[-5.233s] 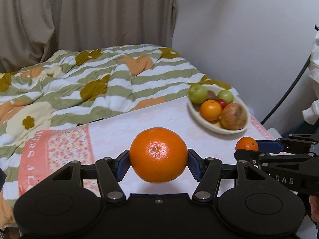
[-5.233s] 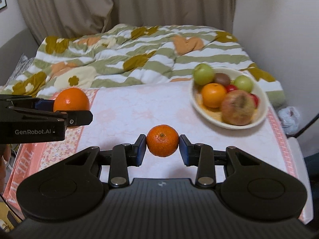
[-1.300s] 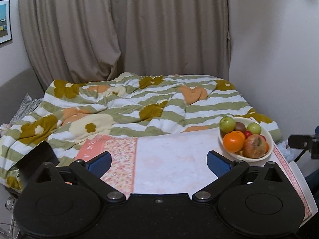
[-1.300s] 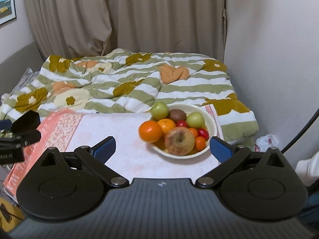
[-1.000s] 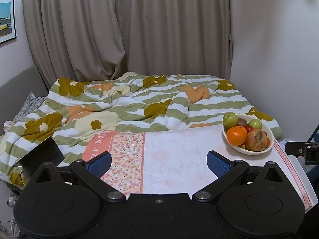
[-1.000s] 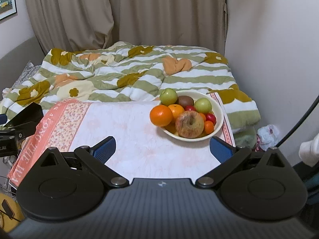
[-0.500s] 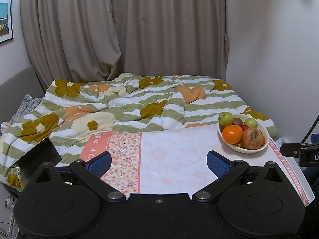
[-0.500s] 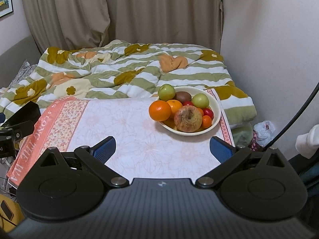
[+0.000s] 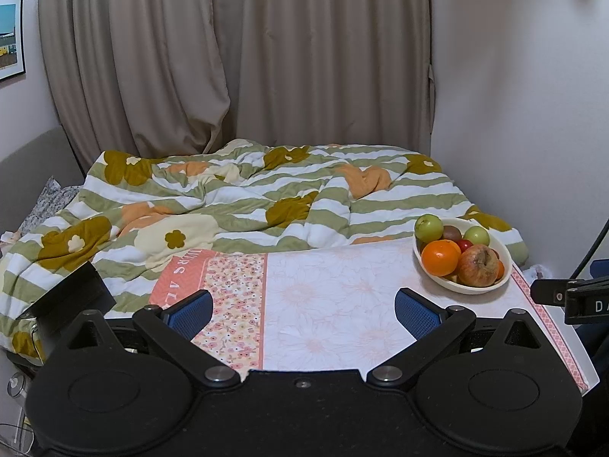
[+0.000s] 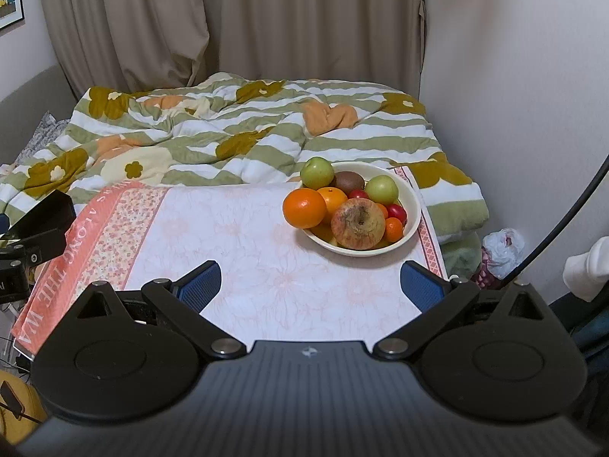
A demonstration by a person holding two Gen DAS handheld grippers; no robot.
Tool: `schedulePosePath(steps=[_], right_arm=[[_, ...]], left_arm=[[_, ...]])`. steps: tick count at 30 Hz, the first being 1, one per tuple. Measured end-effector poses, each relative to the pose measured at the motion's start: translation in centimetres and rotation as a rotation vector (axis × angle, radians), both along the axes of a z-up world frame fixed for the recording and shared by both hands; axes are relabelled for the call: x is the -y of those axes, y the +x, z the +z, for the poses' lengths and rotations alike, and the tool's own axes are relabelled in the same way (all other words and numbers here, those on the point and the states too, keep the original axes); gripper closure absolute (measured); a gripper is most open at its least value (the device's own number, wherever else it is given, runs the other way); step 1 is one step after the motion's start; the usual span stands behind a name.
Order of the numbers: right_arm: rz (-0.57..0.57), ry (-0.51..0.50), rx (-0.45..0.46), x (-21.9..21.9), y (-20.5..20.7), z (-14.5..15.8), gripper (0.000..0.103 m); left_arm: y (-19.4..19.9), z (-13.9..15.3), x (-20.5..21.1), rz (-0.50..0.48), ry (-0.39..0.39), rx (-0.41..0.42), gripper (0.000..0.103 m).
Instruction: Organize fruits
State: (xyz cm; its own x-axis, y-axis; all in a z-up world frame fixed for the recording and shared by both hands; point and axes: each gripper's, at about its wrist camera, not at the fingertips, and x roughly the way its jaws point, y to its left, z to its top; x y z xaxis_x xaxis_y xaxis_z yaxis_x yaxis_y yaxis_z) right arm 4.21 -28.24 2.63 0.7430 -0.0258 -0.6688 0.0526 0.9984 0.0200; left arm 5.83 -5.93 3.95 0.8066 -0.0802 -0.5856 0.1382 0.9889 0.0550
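Observation:
A cream bowl (image 10: 413, 228) (image 9: 504, 283) stands at the far right corner of the table. Heaped in it are a big orange (image 10: 304, 208) (image 9: 440, 258), a blotchy red apple (image 10: 357, 222) (image 9: 478, 265), two green apples (image 10: 317, 172), a kiwi (image 10: 349, 180), a smaller orange (image 10: 332, 195), a small mandarin (image 10: 393, 228) and red cherry tomatoes (image 10: 397, 212). My left gripper (image 9: 302, 310) is open and empty, held back over the table's near edge. My right gripper (image 10: 310, 283) is open and empty too, short of the bowl.
The table wears a pink floral cloth (image 10: 236, 236) with an orange lettered border at the left. Behind it lies a bed with a green striped flowered duvet (image 9: 243, 205), curtains beyond. A white wall is close on the right, with a black cable (image 10: 563, 224) and a bag (image 10: 502, 247) on the floor.
Five seconds ago each gripper was shut on an orange fruit; both fruits now lie in the bowl. Over the last second both open grippers have drawn back slightly from the table.

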Motion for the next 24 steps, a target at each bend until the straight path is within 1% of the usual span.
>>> schedulePosePath(steps=[12, 24], right_arm=[[0.001, 0.0, -0.004, -0.15, 0.11, -0.07, 0.0], [0.004, 0.0, -0.013, -0.7, 0.29, -0.35, 0.0]], left_arm=[[0.11, 0.01, 0.2, 0.0, 0.002, 0.002, 0.0], [0.24, -0.05, 0.29, -0.001, -0.007, -0.012, 0.0]])
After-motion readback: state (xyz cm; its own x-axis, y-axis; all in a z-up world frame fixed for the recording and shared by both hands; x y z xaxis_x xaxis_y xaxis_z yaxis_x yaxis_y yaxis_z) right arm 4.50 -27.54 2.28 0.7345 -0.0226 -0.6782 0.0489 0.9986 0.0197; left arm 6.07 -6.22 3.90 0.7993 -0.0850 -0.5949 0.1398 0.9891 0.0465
